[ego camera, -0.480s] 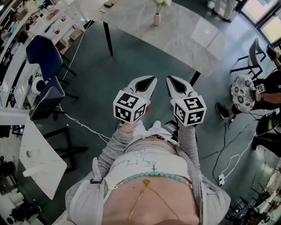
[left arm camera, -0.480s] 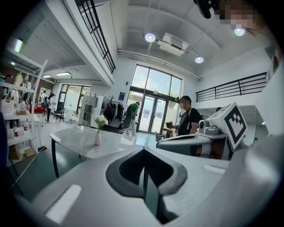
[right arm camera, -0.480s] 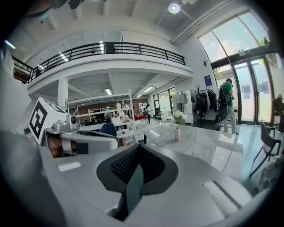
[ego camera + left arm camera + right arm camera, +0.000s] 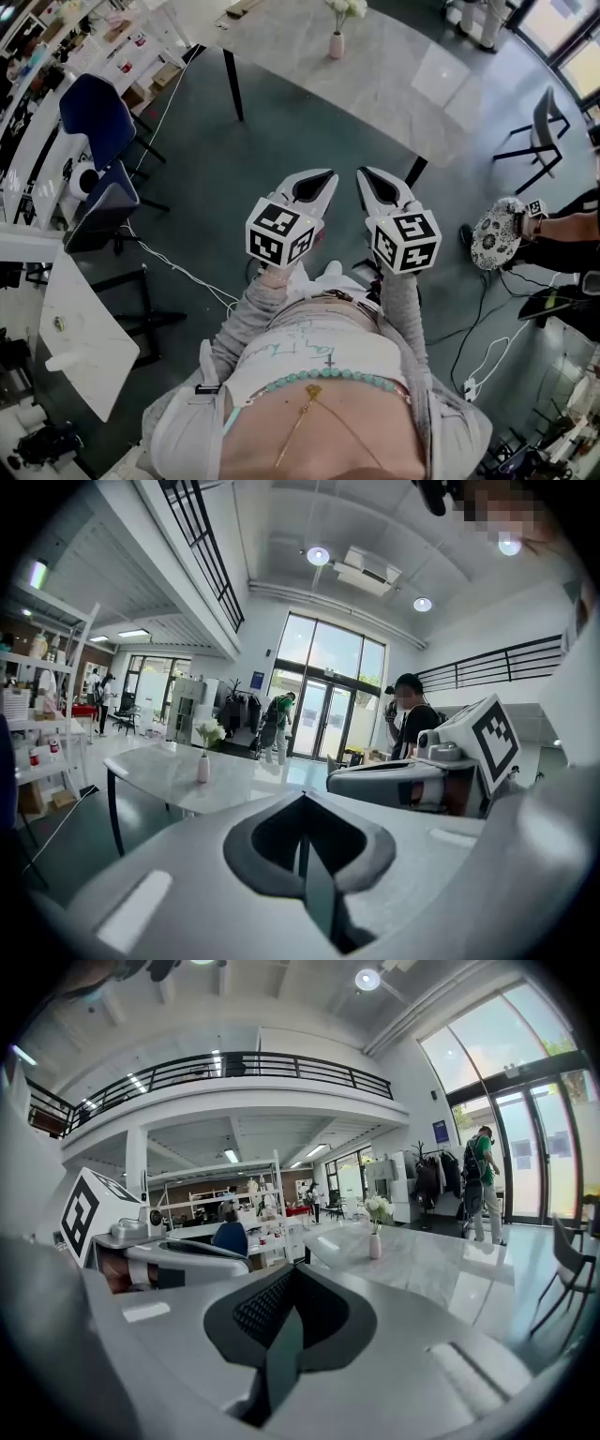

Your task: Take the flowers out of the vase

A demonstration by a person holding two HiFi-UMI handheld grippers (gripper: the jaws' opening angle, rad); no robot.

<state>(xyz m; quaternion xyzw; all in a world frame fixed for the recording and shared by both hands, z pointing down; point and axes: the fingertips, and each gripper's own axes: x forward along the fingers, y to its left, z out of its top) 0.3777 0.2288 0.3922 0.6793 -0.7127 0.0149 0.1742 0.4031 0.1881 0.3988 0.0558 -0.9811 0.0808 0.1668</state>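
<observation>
Marble table [image 4: 403, 75] with slim pink vase [image 4: 336, 43] of white flowers [image 4: 347, 7]

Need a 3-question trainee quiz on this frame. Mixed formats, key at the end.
1. True or false: the white flowers stand in the small pink vase.
2. The vase stands on: A) the grey marble-topped table; B) the floor; C) a blue chair.
3. Fill in: the left gripper and the right gripper both have their jaws ____, with nothing between them.

Key: 1 true; 2 A; 3 shut.
</observation>
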